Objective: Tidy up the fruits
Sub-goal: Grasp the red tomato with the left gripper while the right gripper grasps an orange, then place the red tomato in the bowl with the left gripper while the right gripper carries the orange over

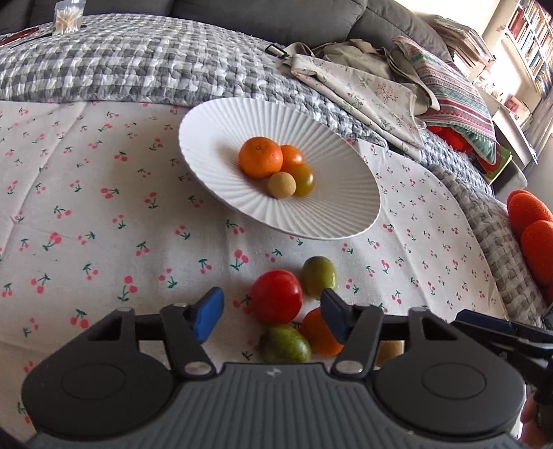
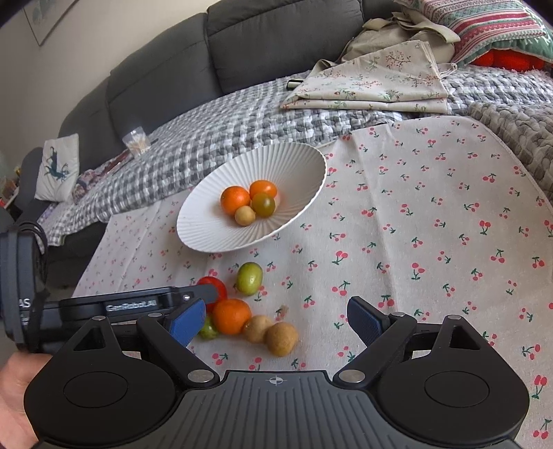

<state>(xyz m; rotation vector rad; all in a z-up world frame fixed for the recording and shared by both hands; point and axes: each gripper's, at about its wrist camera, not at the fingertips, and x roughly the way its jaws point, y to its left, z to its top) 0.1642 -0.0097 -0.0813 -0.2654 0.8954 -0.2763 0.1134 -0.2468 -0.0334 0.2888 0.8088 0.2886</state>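
A white ribbed bowl (image 1: 214,138) (image 2: 293,162) on the cherry-print cloth holds a mandarin (image 1: 260,157), a small orange fruit, a dark green one and a tan one. Loose fruit lies in front of it: a red tomato (image 1: 276,296), a green fruit (image 1: 319,276) (image 2: 249,278), a second green fruit (image 1: 286,345), an orange mandarin (image 1: 316,331) (image 2: 231,316) and two tan fruits (image 2: 281,338). My left gripper (image 1: 271,312) is open with the tomato between its blue pads. My right gripper (image 2: 273,319) is open and empty, just above the tan fruits.
The cherry-print cloth (image 2: 432,214) lies over a grey checked blanket (image 1: 121,65) on a grey sofa. Folded floral fabric (image 2: 373,83) and a striped cushion (image 1: 452,89) lie behind the bowl. A clear tub of sticks (image 1: 69,17) stands far back. Orange round objects (image 1: 532,224) are at the right.
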